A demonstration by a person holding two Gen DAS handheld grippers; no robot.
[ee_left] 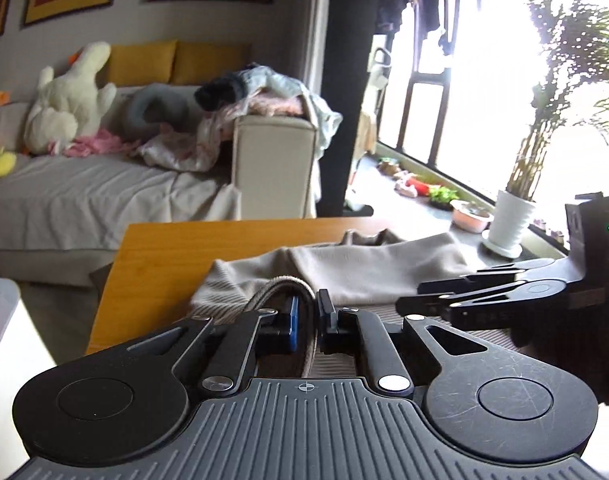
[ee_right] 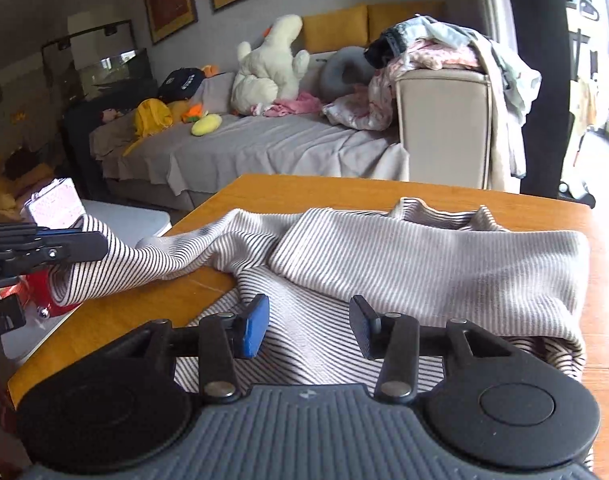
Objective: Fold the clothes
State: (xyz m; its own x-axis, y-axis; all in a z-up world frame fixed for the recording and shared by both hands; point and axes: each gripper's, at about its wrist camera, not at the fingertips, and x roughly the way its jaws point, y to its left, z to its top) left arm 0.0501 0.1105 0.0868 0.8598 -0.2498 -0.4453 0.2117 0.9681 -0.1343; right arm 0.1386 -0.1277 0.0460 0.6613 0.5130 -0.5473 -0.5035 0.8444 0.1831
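The striped garment (ee_right: 424, 264) lies partly folded across the wooden bench (ee_right: 344, 190), one sleeve (ee_right: 116, 264) stretched off its left edge. The left gripper (ee_left: 307, 314) has its jaws clamped on that sleeve's cuff. The right gripper (ee_right: 310, 326) hovers above the garment's near part, jaws parted, gripping nothing.

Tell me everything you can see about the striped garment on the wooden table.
The grey-and-white finely striped knit garment lies partly folded and rumpled on the orange wooden table, neckline at the far edge. One sleeve stretches off the table's left side, pinched by the left gripper. The right gripper hovers open over its near part.
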